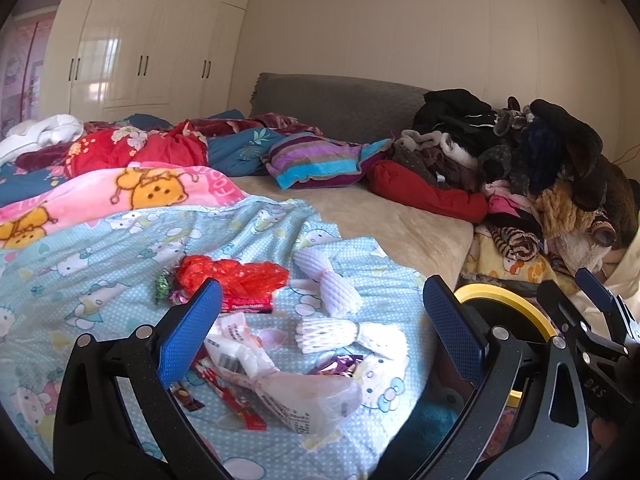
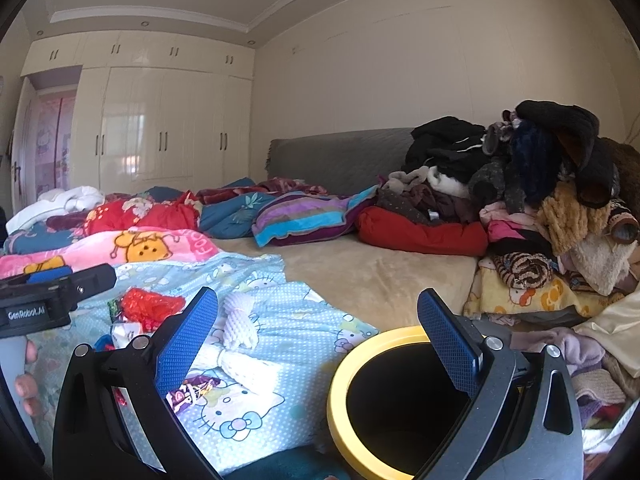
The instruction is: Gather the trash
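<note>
Nearest the lens in the left wrist view, the left gripper point(image 1: 322, 326) with its blue textured pads stands wide open, nothing between its jaws, over a pale blue cartoon-cat bedsheet point(image 1: 100, 248). Between and just past its fingers, low in the centre of the frame, lies the trash: a clear crumpled plastic bag with a barcode label point(image 1: 288, 384), flat red snack wrappers point(image 1: 236, 400), a crinkled red plastic bag point(image 1: 236, 276) and three white foam fruit nets point(image 1: 336, 292).

In the right wrist view the right gripper point(image 2: 318, 340) is likewise spread open and empty. Its right finger overlaps the rim of a round black bin with a yellow rim point(image 2: 340, 380) at the lower centre, beside the bed's edge. The same litter shows at the lower left there, partly hidden by the left finger. A heap of dark and patterned clothes point(image 2: 540, 184) fills the right side.
</note>
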Tool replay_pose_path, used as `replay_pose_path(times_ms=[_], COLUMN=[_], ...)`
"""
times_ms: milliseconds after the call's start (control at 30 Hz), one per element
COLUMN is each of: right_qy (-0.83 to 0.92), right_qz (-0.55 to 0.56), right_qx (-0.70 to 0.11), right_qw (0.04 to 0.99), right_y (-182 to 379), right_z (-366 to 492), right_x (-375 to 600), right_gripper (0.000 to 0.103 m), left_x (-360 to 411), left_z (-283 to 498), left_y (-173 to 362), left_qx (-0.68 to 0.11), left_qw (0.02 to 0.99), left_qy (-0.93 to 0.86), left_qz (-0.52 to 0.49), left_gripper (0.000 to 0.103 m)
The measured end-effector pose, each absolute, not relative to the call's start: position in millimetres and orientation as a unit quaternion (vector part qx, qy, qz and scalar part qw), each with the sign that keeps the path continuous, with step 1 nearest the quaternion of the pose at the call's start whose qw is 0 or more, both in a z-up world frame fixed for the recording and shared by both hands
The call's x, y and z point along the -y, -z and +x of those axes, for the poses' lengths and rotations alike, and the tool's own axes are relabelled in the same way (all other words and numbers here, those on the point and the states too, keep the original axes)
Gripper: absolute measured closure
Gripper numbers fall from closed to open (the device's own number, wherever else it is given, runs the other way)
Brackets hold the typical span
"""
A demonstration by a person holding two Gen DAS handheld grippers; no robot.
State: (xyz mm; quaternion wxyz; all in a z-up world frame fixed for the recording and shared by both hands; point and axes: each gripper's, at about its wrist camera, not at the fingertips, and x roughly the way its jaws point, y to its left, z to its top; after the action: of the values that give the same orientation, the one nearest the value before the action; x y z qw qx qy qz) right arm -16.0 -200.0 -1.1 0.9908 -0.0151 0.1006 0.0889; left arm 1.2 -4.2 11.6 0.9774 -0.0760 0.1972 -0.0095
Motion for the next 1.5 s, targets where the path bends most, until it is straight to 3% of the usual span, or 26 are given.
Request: replay_pose_path(times_ms=[600,1067,1500], right_qy=[-0.199,-0.239,-0.259], right_qz=[-0.055,-0.085,-0.143], right_qx=[-0.162,-0.3,-0.383], right_qw=[0.965,0.919,0.875], right_y=[8.3,51.5,94.9], right_z=[14.8,96.1,147.9], right_x=[149.2,134.0,122.8], right_gripper=[0.006,0.007,0.023], left_x=[-67.1,-74.4,-19.3], left_z=[3.6,16.4,33.9], left_y=[-8.0,28.7,62.0], left_qx=[-0.187,-0.282,-0.368], left_qw=[0.972,0.948,0.919], left_qy=[-0.074,-0.018,0.072], left_qz=[-0.126,-0.15,-0.118], left_gripper=[0.011,0.011,0.011])
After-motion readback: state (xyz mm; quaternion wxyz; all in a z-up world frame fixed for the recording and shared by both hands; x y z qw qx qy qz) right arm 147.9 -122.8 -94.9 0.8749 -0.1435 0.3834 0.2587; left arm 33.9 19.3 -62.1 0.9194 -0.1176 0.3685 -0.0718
